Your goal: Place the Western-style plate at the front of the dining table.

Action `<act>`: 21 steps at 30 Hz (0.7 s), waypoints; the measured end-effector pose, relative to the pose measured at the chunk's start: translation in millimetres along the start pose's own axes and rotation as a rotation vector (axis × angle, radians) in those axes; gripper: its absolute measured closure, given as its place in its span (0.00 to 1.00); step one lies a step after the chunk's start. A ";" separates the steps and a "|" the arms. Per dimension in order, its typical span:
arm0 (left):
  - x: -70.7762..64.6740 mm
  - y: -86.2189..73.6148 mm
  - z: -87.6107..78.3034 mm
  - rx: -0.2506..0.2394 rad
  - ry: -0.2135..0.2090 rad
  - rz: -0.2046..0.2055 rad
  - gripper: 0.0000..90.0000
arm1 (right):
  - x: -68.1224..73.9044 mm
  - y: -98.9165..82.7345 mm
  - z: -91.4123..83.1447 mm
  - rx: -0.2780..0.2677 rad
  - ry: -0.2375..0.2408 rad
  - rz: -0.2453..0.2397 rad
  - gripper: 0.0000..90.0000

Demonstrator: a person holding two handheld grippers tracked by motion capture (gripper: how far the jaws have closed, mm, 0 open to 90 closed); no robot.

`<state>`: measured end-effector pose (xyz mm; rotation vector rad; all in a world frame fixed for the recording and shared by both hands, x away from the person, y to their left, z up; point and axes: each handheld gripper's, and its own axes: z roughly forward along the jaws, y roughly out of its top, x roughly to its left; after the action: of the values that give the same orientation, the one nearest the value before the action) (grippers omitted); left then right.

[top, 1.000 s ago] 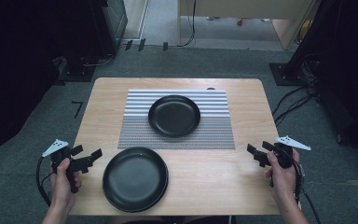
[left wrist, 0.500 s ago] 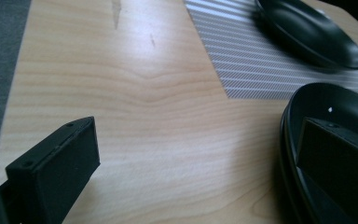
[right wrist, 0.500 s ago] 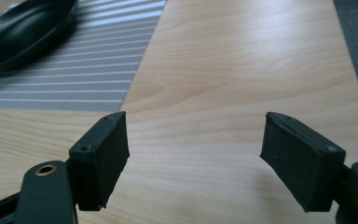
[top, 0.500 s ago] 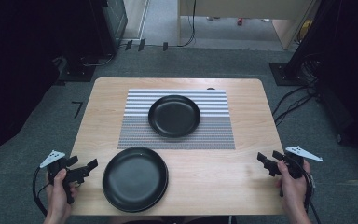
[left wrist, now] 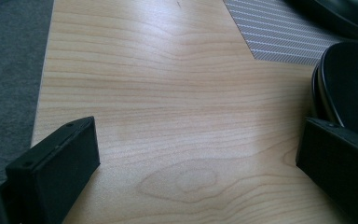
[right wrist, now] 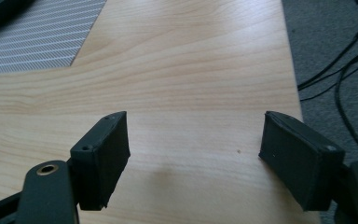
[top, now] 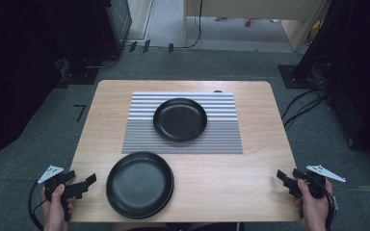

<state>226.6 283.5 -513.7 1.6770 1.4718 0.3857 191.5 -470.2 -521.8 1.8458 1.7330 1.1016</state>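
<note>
A black plate (top: pixel 179 119) rests on a grey striped placemat (top: pixel 221 130) at the middle of the wooden table (top: pixel 260 110). A second black plate (top: pixel 139 184) lies near the front edge, left of centre. My left gripper (top: pixel 89 183) hovers at the front left corner, just left of that plate, open with only bare wood between its jaws (left wrist: pixel 196 140). The plate's rim (left wrist: pixel 349 88) sits beside its right jaw. My right gripper (top: pixel 285 179) hangs at the front right corner, open over bare wood (right wrist: pixel 193 135), far from both plates.
Grey carpet surrounds the table, and cables (top: pixel 308 103) run across the floor at the right. Dark equipment stands (top: pixel 86 67) sit behind the table's far left corner. The table's right edge (right wrist: pixel 291 70) lies close to my right gripper.
Both hands have drawn back toward the near edge of the table and sunk a little. The right one has also shifted outward to the right. The plates have not moved.
</note>
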 end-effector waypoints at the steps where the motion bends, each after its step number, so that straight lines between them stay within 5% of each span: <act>1: -1.3 -0.2 0.3 0.002 0.007 0.009 0.00 | -0.3 -0.8 -0.8 -0.002 -0.003 -0.006 0.26; 13: -8.8 -5.0 4.0 0.039 0.055 0.069 0.00 | 16.2 -9.1 0.4 0.022 -0.100 -0.152 0.21; 14: -10.6 -5.7 4.7 0.043 0.066 0.086 0.00 | 22.0 -10.1 3.1 0.040 -0.133 -0.200 0.18; 21: -10.4 -6.7 3.5 0.042 0.056 0.087 0.00 | 26.8 -11.0 5.1 0.050 -0.150 -0.208 0.15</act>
<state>222.0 272.2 -517.7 1.7811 1.4603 0.4551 186.3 -441.4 -525.4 1.6832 1.8299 0.8252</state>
